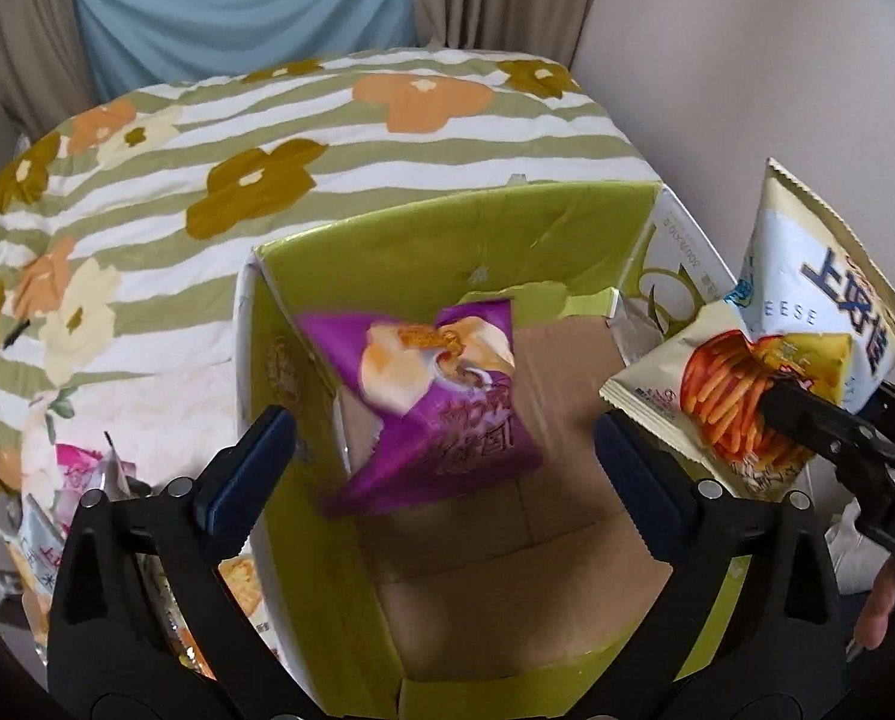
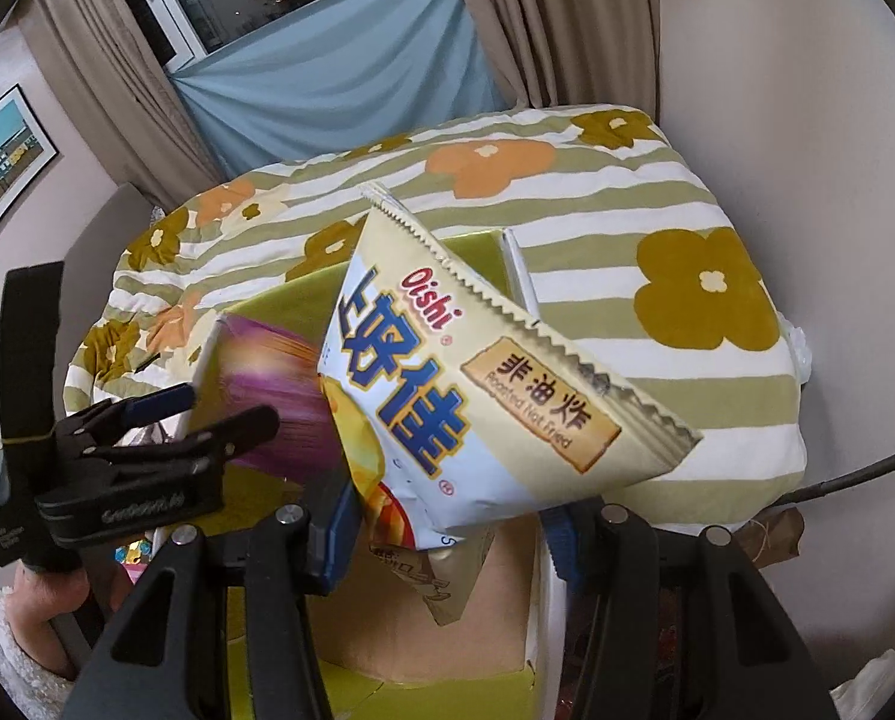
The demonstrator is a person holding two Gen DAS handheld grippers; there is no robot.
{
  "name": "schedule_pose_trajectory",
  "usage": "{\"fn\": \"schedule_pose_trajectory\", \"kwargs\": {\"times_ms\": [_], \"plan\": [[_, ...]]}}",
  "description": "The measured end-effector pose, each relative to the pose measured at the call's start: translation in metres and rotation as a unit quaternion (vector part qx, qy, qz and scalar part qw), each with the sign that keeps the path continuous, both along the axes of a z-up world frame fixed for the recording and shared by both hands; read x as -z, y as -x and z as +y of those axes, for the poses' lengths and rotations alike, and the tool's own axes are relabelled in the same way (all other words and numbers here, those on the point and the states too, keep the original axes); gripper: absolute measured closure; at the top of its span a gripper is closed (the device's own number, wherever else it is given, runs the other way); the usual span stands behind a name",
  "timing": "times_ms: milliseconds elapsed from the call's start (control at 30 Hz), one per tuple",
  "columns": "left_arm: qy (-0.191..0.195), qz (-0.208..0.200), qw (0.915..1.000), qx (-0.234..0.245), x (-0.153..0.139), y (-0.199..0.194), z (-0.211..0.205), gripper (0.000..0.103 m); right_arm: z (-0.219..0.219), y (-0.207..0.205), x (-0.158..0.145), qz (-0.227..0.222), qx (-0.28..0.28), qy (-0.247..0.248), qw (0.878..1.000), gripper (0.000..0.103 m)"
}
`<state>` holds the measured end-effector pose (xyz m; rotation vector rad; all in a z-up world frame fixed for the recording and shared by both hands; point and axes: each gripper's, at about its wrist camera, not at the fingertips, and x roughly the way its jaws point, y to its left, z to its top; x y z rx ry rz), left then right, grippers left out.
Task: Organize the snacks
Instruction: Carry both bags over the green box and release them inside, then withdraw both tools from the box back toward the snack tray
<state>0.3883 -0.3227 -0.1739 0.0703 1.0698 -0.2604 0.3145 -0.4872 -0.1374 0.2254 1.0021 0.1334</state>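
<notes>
A bed with a green-and-white striped, flowered cover (image 1: 339,138) fills the upper half of both views, with curtains (image 2: 351,66) behind it. On the bed sits an open cardboard box (image 1: 507,546), green inside its flaps, taking up the centre and lower part of the left wrist view. A purple snack bag (image 1: 435,402), blurred, lies within the box opening at the centre of that frame, touched by neither gripper. The left gripper (image 1: 441,480) is at the bottom of its frame over the box, its jaws wide apart and holding nothing. A cream and blue chip bag (image 2: 477,384) fills the centre of the right wrist view, over the box; the right gripper (image 2: 447,540) has its jaws clamped on the bag's lower end. More snack packets (image 1: 57,540) lie on the bed at the lower left, beside the box.
</notes>
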Motion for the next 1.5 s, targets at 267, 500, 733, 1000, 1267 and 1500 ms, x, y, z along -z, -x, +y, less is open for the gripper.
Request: {"fn": "schedule_pose_trajectory", "kwargs": {"times_ms": [267, 500, 733, 1000, 1267, 1500], "plan": [[0.007, -0.001, 0.9999, -0.013, -0.012, 0.033, 0.023, 0.004, 0.004, -0.002, 0.002, 0.011, 0.002, -0.007, 1.000, 0.055], [0.030, -0.007, 0.9989, -0.036, -0.023, 0.051, 0.055, 0.004, 0.021, -0.015, -0.001, 0.010, 0.002, -0.011, 1.000, 0.055], [0.046, -0.007, 0.9974, -0.055, -0.025, 0.061, 0.080, 0.004, 0.033, -0.043, 0.012, 0.033, -0.002, -0.020, 0.999, 0.051], [0.059, 0.002, 0.9965, -0.060, -0.016, 0.070, 0.089, 0.004, 0.031, -0.038, 0.020, 0.017, 0.006, 0.006, 1.000, 0.004], [0.068, -0.009, 0.9957, -0.063, -0.023, 0.077, 0.091, 0.004, 0.029, -0.011, 0.003, -0.006, 0.000, 0.014, 1.000, 0.004], [0.062, -0.049, 0.9948, -0.064, -0.053, 0.094, 0.083, 0.004, 0.026, 0.009, -0.022, -0.015, 0.001, 0.018, 1.000, 0.004]]}}
